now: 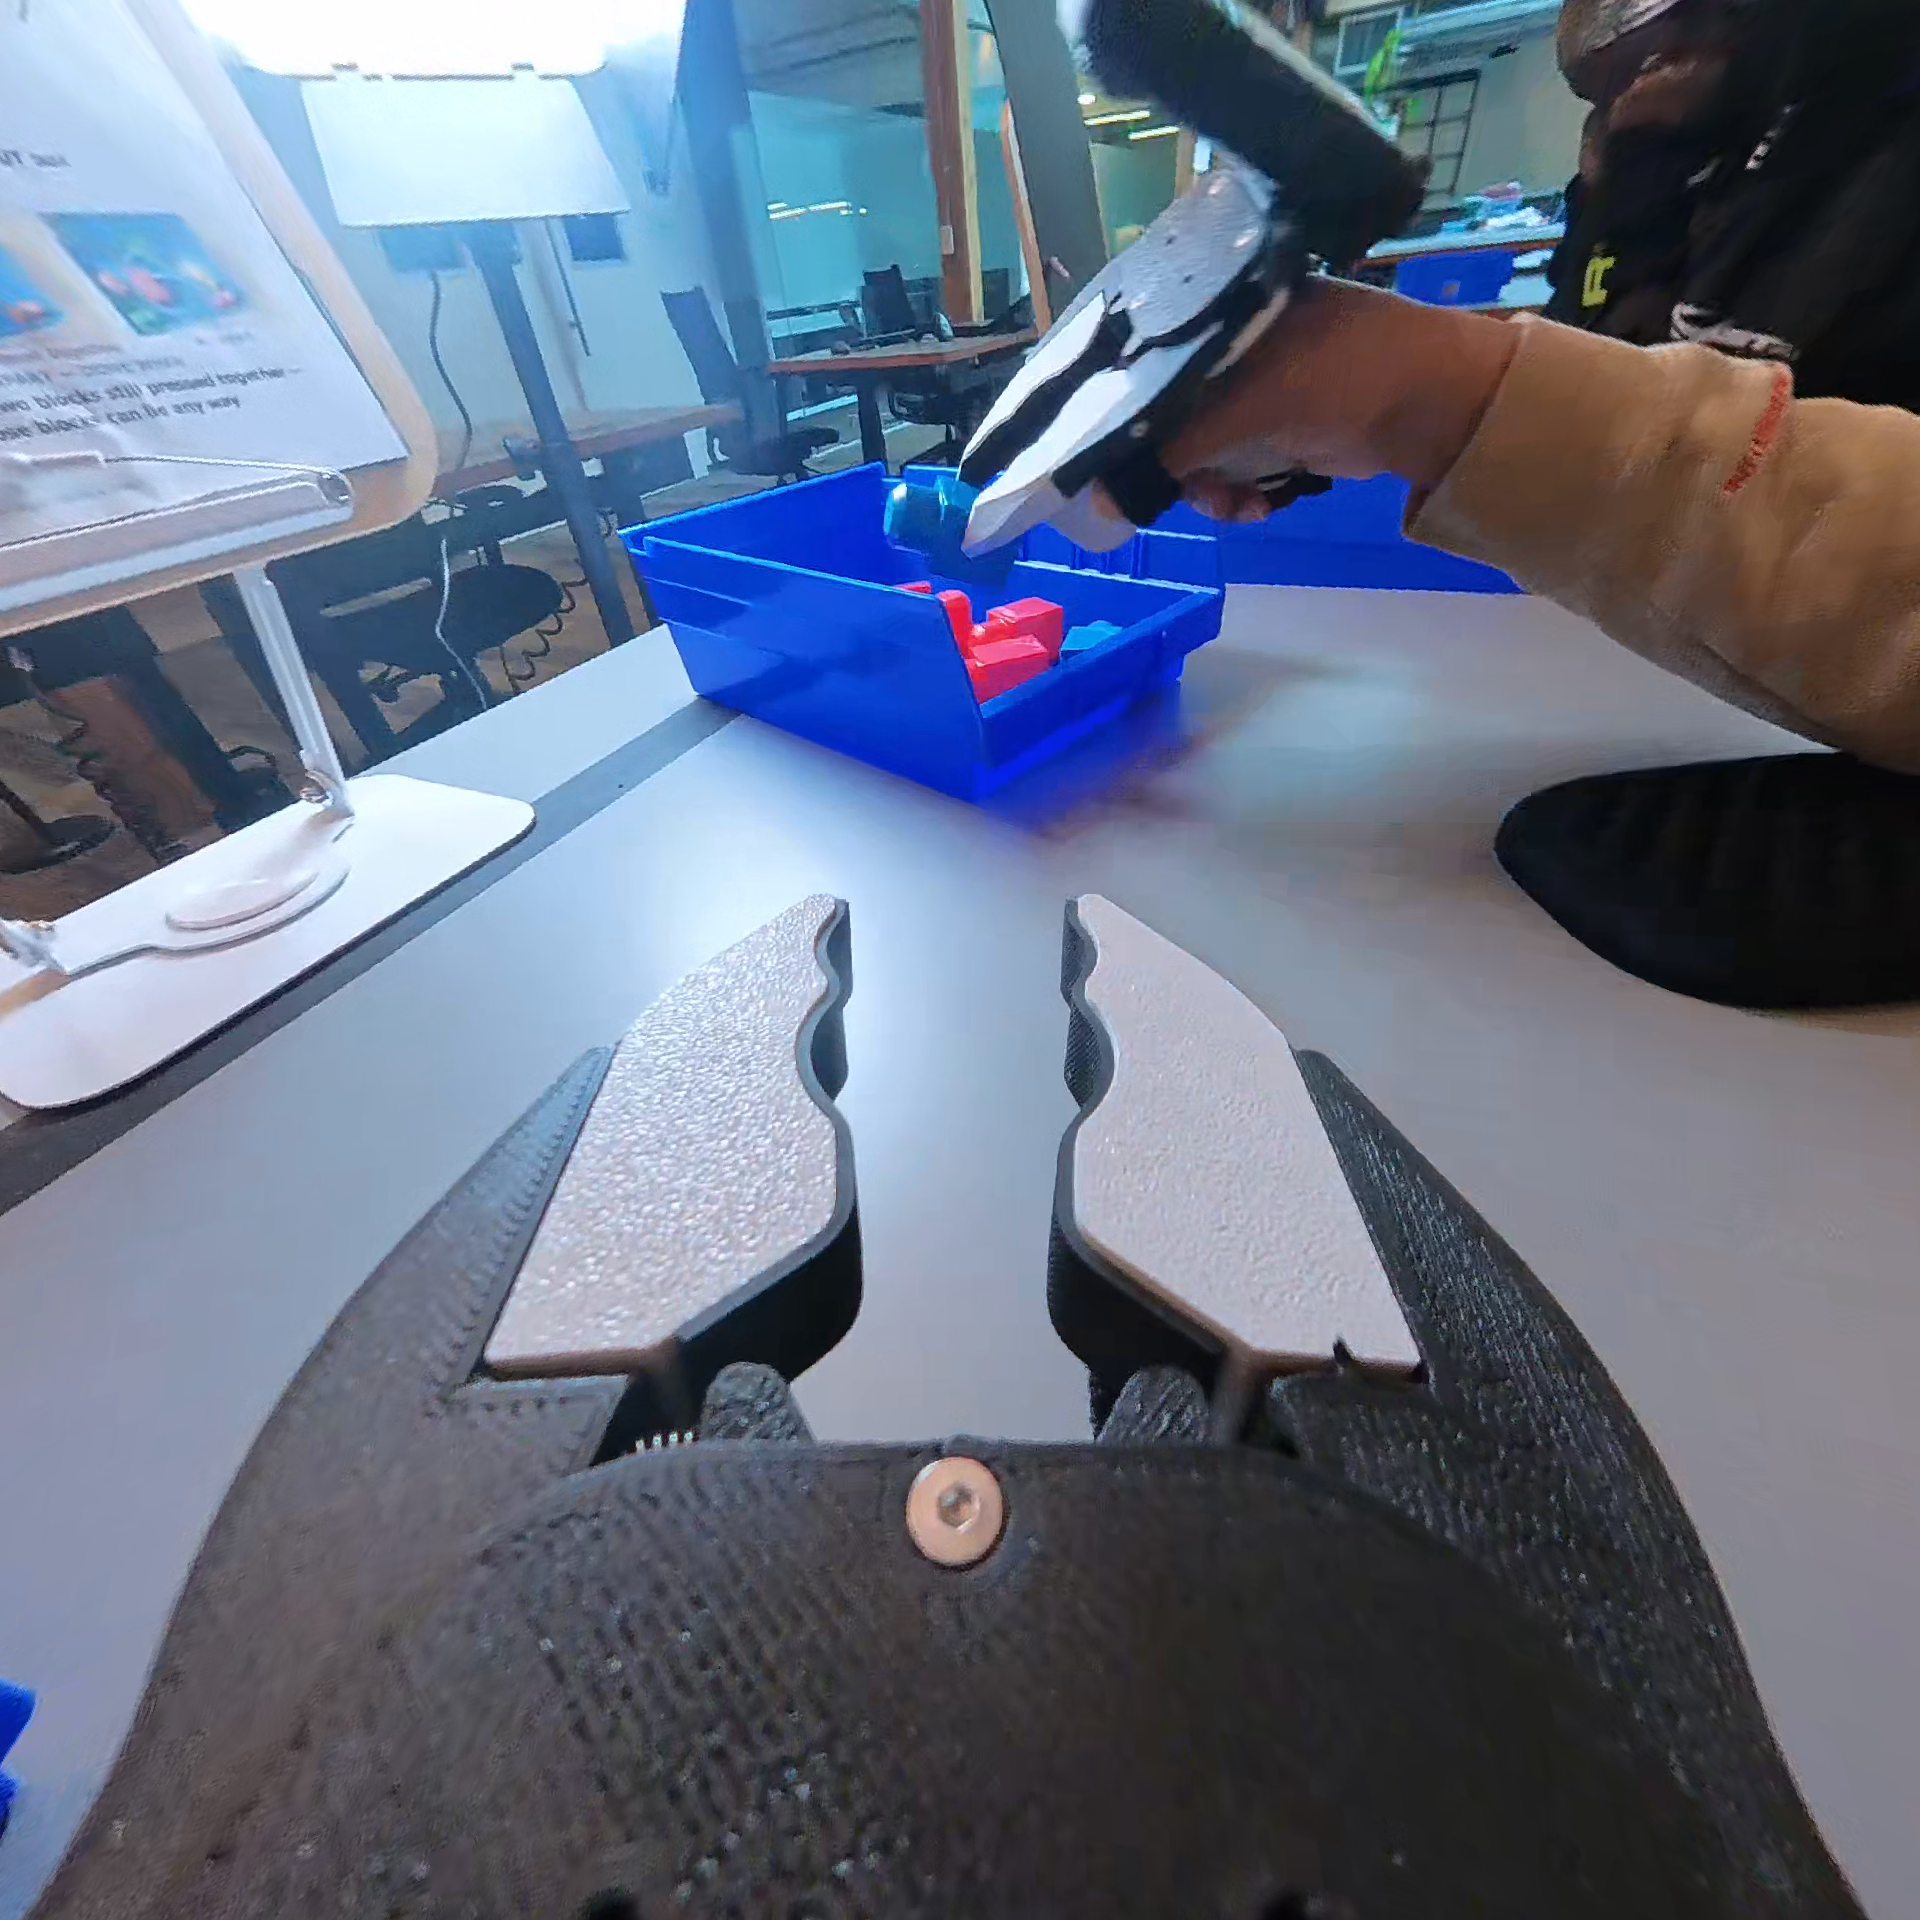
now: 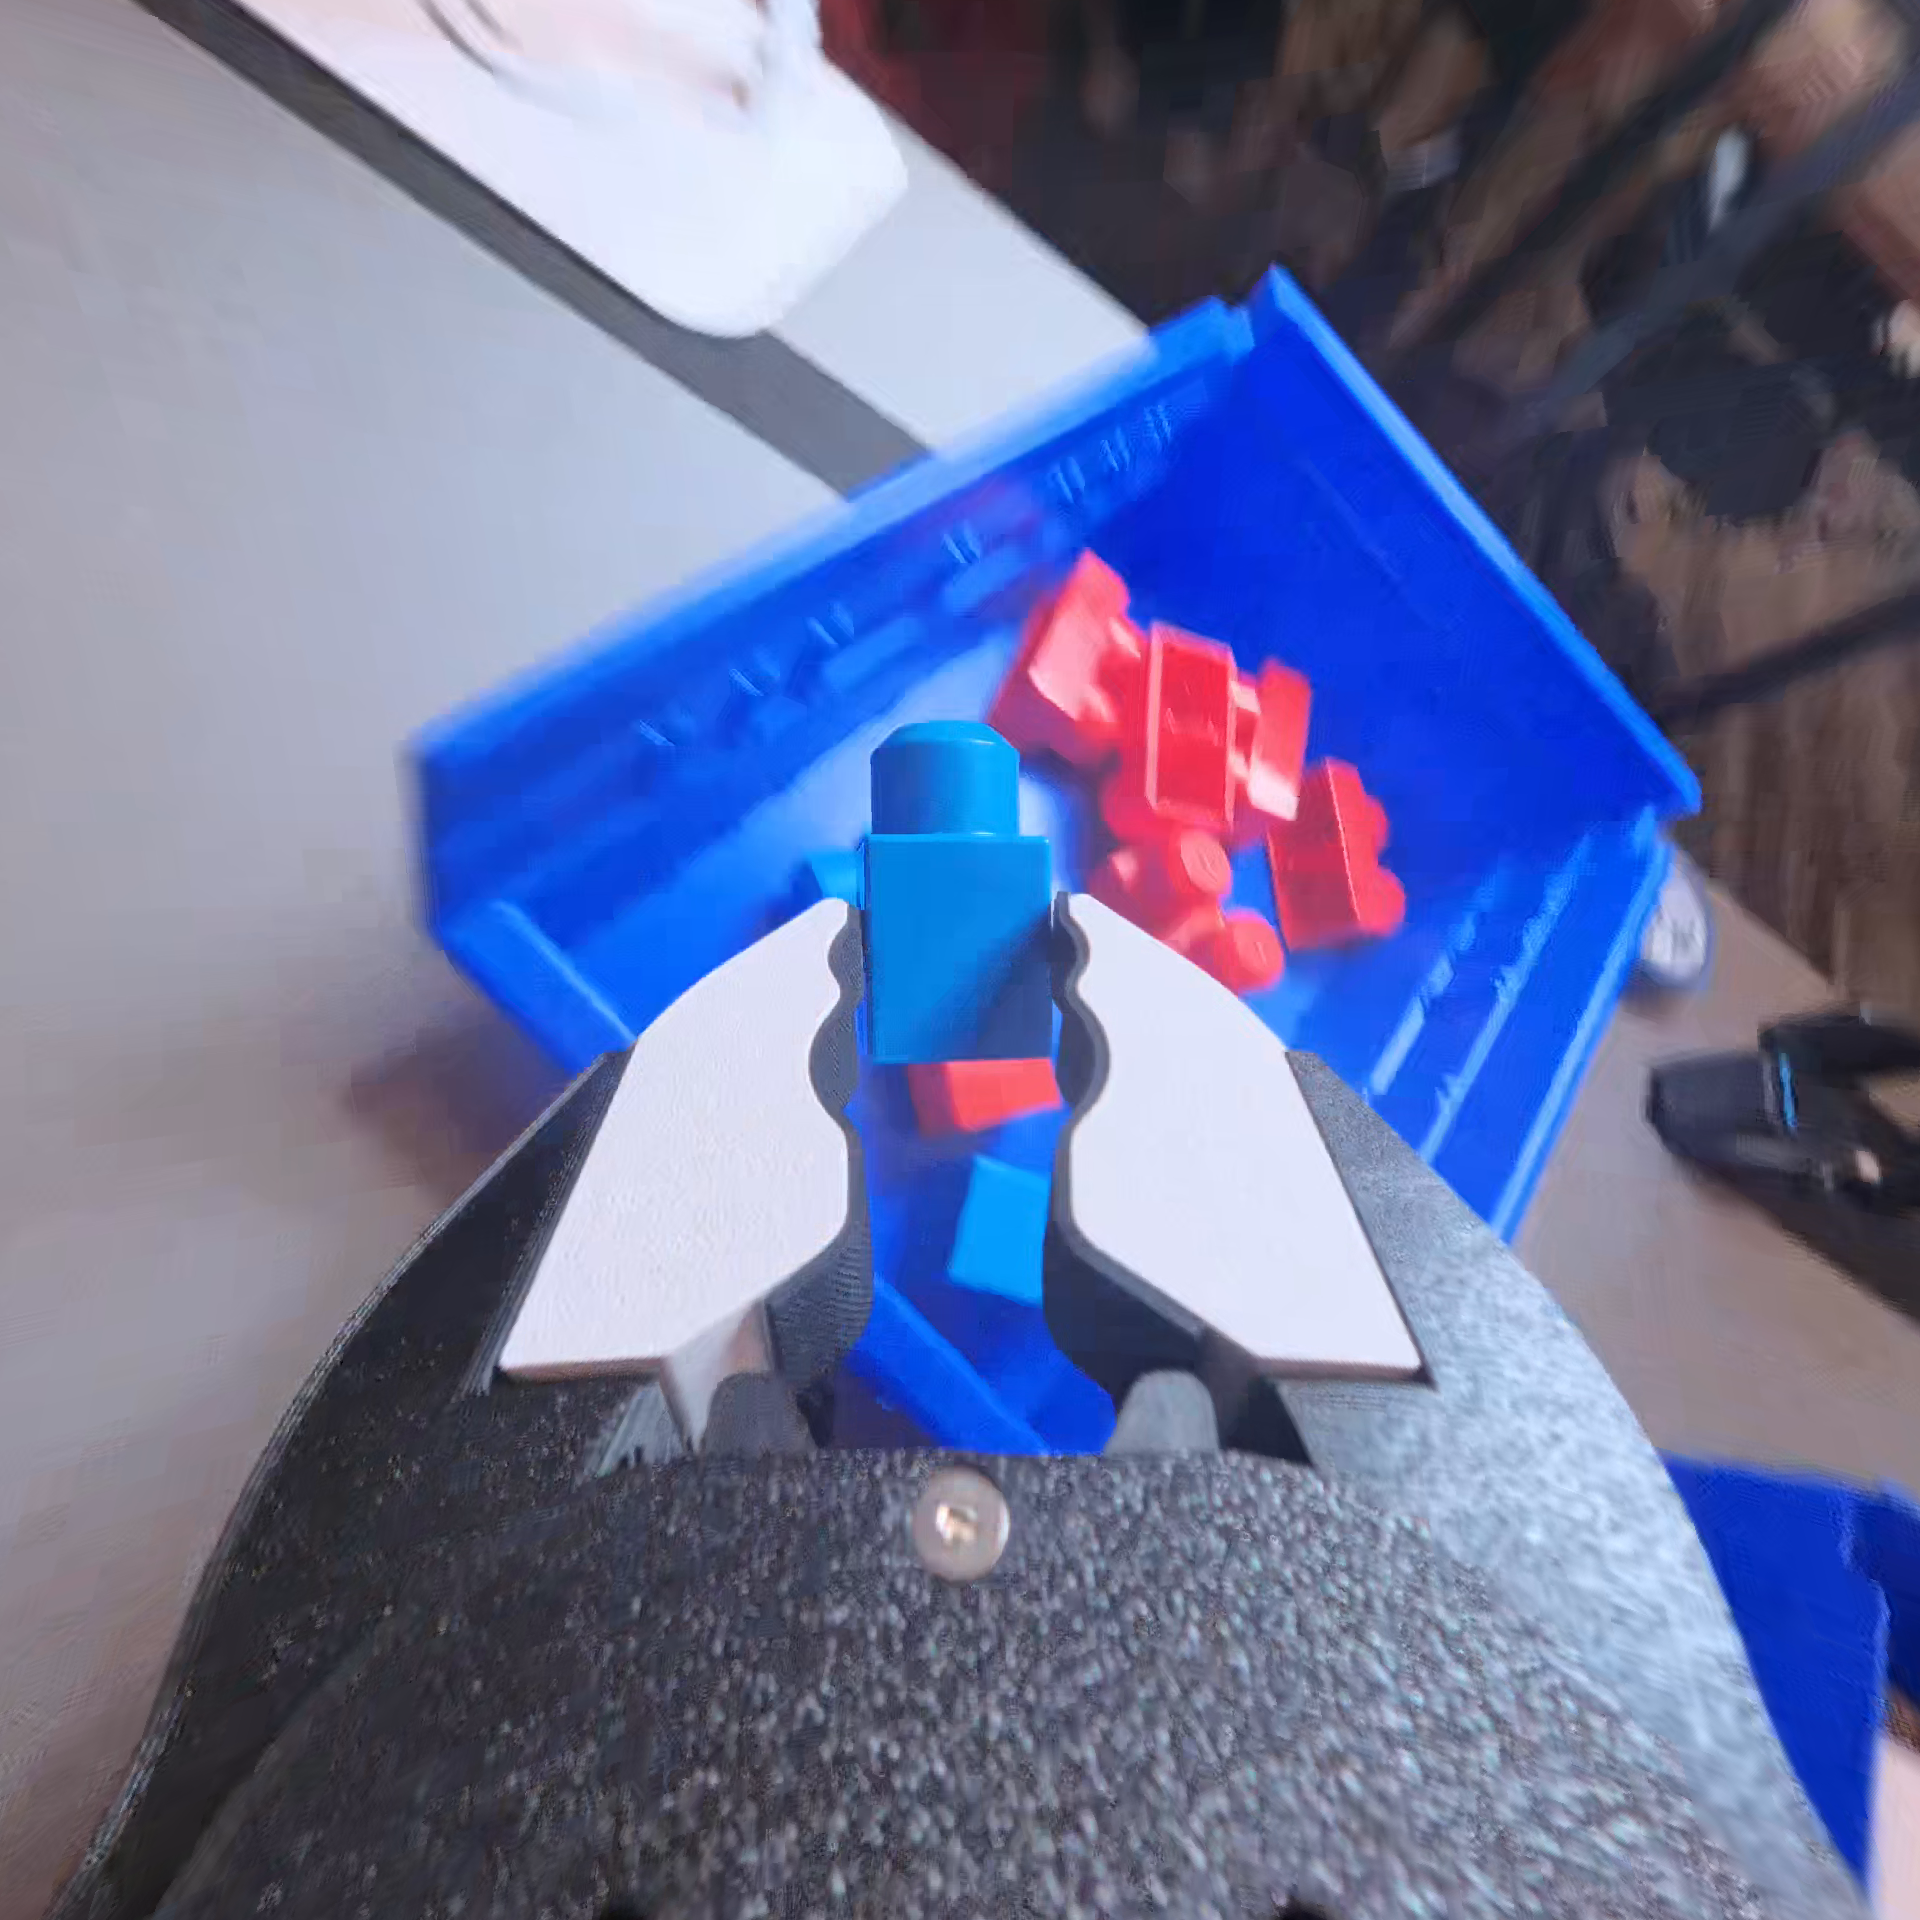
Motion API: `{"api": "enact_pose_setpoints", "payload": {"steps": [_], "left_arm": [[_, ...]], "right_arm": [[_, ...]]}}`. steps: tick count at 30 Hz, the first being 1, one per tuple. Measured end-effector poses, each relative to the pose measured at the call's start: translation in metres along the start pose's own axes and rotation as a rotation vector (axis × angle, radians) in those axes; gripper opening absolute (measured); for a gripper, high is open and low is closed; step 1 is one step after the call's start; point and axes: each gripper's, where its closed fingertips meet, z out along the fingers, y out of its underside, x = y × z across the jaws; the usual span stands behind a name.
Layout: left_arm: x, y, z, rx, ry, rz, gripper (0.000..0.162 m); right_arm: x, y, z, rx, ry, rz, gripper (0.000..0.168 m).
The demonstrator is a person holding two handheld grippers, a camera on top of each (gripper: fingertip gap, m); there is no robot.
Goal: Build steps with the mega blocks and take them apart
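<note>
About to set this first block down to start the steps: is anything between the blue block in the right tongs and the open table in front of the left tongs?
Nothing visible. The blue block hangs over the blue bin; bare table follows.

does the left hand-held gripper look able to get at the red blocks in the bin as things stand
Probably yes. The left hand-held gripper is open and bare table lies between it and the bin. The right hand-held gripper above the red blocks might crowd it.
</note>
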Motion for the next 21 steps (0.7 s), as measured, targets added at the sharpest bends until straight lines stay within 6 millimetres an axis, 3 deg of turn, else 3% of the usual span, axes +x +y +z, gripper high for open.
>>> {"api": "enact_pose_setpoints", "payload": {"steps": [2,5,8,12,15,21], "left_arm": [[0.008,0.002,0.003,-0.024,0.008,0.047,0.039],[0.008,0.004,0.004,-0.036,-0.004,0.077,0.039],[-0.002,0.008,0.003,-0.046,-0.028,0.035,0.040],[-0.036,0.005,-0.008,-0.109,-0.122,0.050,0.046],[-0.085,0.009,-0.038,-0.292,-0.213,0.080,0.053],[-0.168,0.038,-0.133,-0.764,-0.266,0.071,0.055]], "right_arm": [[0.027,0.039,0.007,-0.151,0.088,0.064,0.035],[0.036,0.051,0.005,-0.154,0.150,0.086,0.048],[0.037,0.032,-0.008,-0.037,0.183,0.064,0.051],[0.008,-0.009,-0.033,0.185,0.059,0.105,0.051],[-0.019,-0.029,-0.053,0.301,-0.033,0.106,0.051],[-0.073,-0.036,-0.063,0.372,-0.165,0.029,0.051]]}}
